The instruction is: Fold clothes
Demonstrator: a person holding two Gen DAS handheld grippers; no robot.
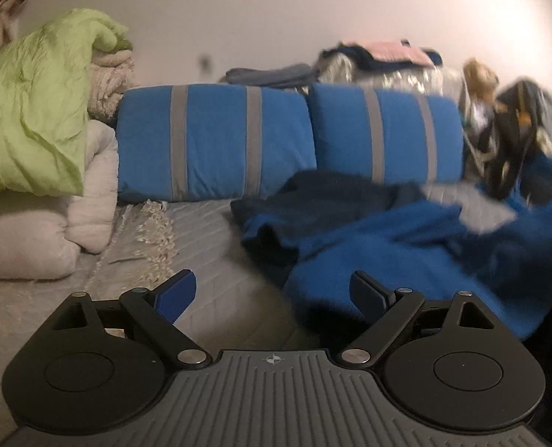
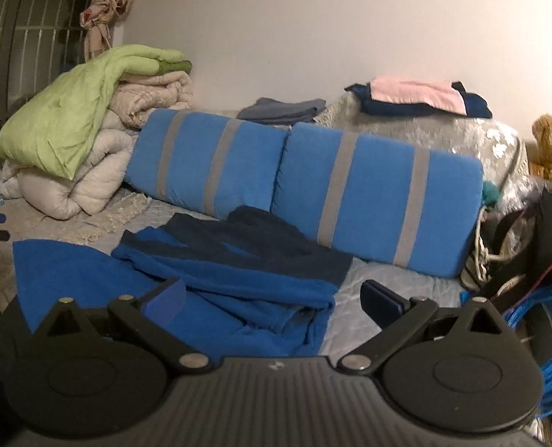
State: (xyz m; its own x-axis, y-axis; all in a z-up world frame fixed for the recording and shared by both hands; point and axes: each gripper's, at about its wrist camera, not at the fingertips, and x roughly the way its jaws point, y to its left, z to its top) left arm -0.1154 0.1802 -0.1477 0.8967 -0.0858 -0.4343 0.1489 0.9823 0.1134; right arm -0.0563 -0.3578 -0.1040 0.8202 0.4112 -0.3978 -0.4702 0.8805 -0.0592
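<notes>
- The left gripper [image 1: 272, 294] is hovering with its fingers spread wide and nothing between them; its blue-faced pads [image 1: 175, 294] are sitting over bare bedcover [image 1: 216, 272], with the garment lying off toward 2 o'clock.
- The right gripper [image 2: 272, 298] is likewise gaping fully and holding nothing, and it is looking straight down onto the cloth, which is filling the space from 9 to 12 o'clock just beyond its fingers.
- The blue fleece garment [image 2: 238, 272] is lying crumpled and unfolded on the bed, bright blue with a dark navy part [image 2: 261, 238] at its far side, toward 12 o'clock, close against the striped blue cushions [image 2: 350, 193].
- It is looking soft, thick and limp (a fleece or towelling weave, by my guess), so it is likely drooping from wherever it is pinched and not holding any shape; light enough for one gripper each side, and not slippery.
- A good hold is probably a hem or corner: the flat flap at 9 o'clock in the right view [image 2: 52, 272] is offering a single clean layer, whereas the bunched middle folds are risking a grab of several layers at once.
- Farther out, folded clothes [image 2: 417, 100] are resting behind the cushions at 1 o'clock, and a quilt pile [image 2: 89, 141] is standing at 10 o'clock.
</notes>
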